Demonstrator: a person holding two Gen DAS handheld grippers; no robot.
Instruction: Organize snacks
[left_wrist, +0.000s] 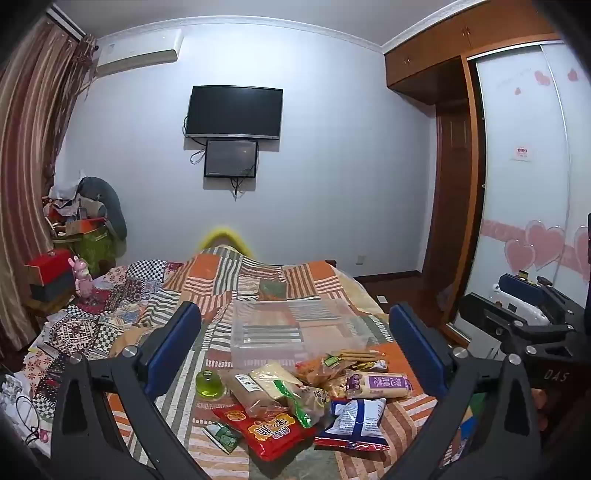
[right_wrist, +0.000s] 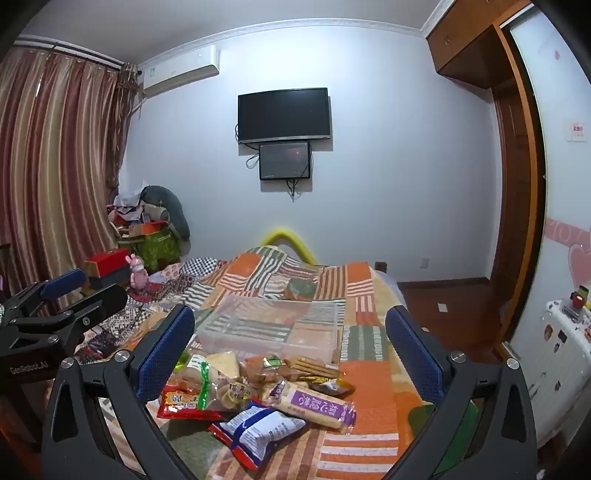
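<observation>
A heap of snack packets lies on the patchwork quilt (left_wrist: 229, 280): a red packet (left_wrist: 273, 432), a blue-and-white packet (left_wrist: 354, 417), a purple-labelled pack (left_wrist: 380, 384), a green jelly cup (left_wrist: 209, 384) and several more. Just behind the heap stands an empty clear plastic box (left_wrist: 295, 328). My left gripper (left_wrist: 293, 310) hovers open above the heap, nothing between its blue pads. In the right wrist view the clear box (right_wrist: 273, 325), blue-and-white packet (right_wrist: 258, 428) and purple pack (right_wrist: 317, 402) lie below my right gripper (right_wrist: 290, 314), also open and empty. The left gripper (right_wrist: 88, 291) shows at that view's left edge.
A red box (left_wrist: 48, 266) and a pink toy rabbit (left_wrist: 81, 277) sit at the bed's left side, with clutter piled in the corner. A wooden wardrobe (right_wrist: 517, 184) and a white appliance (right_wrist: 565, 350) stand to the right. Bare floor (right_wrist: 443, 314) runs along the bed's right edge.
</observation>
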